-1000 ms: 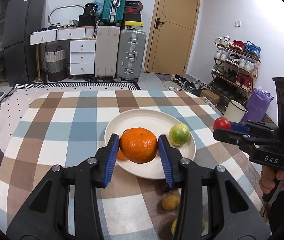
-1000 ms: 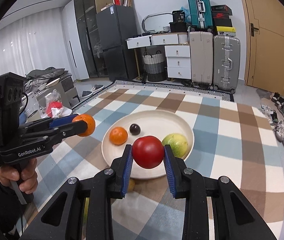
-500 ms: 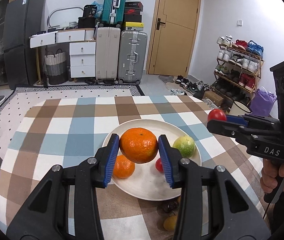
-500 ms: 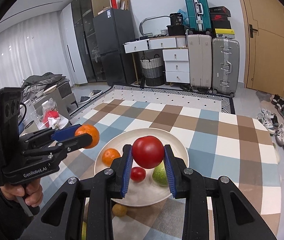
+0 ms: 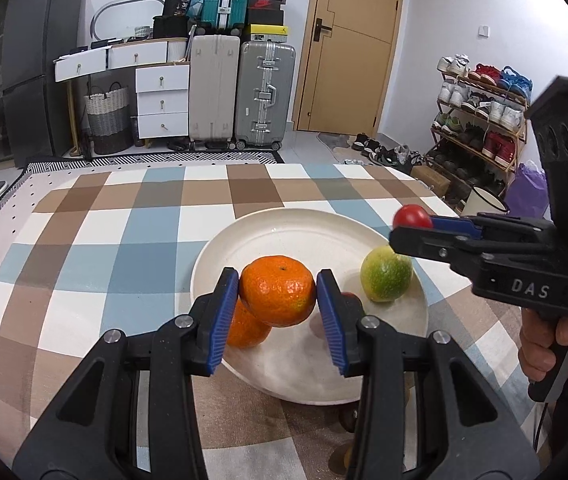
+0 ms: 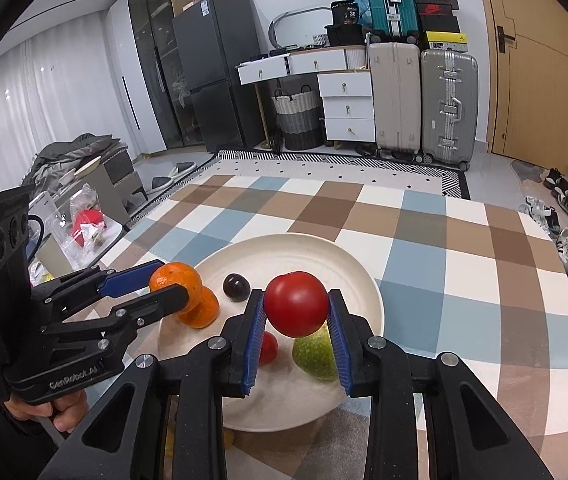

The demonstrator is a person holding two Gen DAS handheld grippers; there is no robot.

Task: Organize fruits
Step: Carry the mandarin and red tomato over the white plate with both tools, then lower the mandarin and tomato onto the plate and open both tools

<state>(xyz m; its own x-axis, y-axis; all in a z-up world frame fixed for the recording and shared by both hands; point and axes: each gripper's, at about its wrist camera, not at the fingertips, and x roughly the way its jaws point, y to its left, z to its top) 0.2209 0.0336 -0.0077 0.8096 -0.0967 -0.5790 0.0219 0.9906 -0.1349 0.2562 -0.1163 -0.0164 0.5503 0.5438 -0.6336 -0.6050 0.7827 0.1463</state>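
Tangerine [image 5: 278, 290] pinched in my left claw [image 5: 278, 300], tomato [image 6: 295, 304] in my right [image 6: 295, 320]; dropping either could scatter fruit off the plate [image 5: 284, 232].

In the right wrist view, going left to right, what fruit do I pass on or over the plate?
Held orange → second orange beneath it → dark plum → small red fruit → held tomato → green fruit.

Both grippers level and side by side: left gripper [image 5: 278, 300] and right gripper [image 6: 295, 312] each clamped tight.
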